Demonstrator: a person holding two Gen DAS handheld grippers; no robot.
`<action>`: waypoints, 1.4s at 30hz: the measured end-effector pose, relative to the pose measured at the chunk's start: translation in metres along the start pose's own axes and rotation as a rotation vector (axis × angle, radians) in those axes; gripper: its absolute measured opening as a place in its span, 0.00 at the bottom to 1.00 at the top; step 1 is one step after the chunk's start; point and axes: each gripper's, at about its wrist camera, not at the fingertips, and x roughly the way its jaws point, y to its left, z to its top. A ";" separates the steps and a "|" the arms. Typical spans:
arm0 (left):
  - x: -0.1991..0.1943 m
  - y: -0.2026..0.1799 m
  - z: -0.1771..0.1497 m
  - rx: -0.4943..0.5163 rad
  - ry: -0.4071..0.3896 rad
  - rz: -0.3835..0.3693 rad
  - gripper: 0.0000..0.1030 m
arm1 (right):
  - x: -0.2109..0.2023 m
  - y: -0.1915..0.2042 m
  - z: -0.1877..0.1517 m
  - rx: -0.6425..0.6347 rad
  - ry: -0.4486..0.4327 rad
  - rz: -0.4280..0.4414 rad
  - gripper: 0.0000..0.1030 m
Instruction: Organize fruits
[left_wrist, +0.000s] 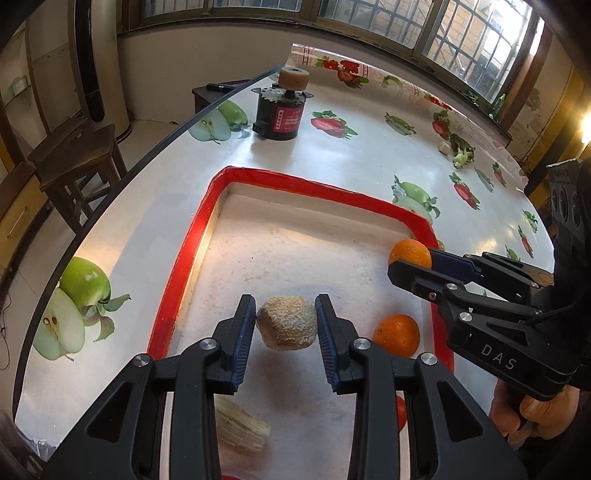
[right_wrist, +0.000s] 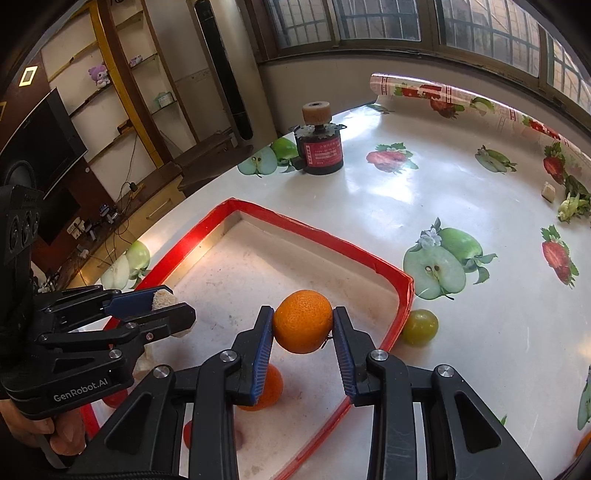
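The left claw (left_wrist: 285, 325) is clamped on a rough tan fruit (left_wrist: 287, 323) and holds it above the white floor of the red-rimmed tray (left_wrist: 295, 182). The right claw (right_wrist: 303, 325) is clamped on an orange (right_wrist: 303, 320), lifted over the tray's right part, near the right rim.

A second orange (left_wrist: 397, 334) lies in the tray near the right rim; in the right wrist view it is half hidden under the claw's left finger. The left wrist view alone shows a pale ridged piece (left_wrist: 240, 424) lying in the near part of the tray, below the left claw. A red fruit (left_wrist: 401, 411) also lies in the near part of the tray, largely hidden behind the claws in both views.

Only the right wrist view shows a green-yellow round fruit (right_wrist: 420, 326) on the surface (right_wrist: 461, 369), just outside the tray's right corner.

Far on the fruit-printed surface stands a black motor (left_wrist: 280, 114) with a tan roller on top. At the far right lie green leafy scraps (right_wrist: 572, 208) and a small pale chunk (right_wrist: 548, 192).
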 end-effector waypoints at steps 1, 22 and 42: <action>0.003 0.001 0.001 -0.001 0.006 0.004 0.30 | 0.004 0.000 0.000 -0.002 0.005 -0.002 0.32; 0.005 0.003 -0.013 -0.002 0.012 0.082 0.49 | 0.008 0.008 -0.005 -0.054 0.014 -0.033 0.54; -0.036 -0.015 -0.030 -0.002 -0.046 0.051 0.49 | -0.065 0.004 -0.036 -0.017 -0.077 -0.023 0.55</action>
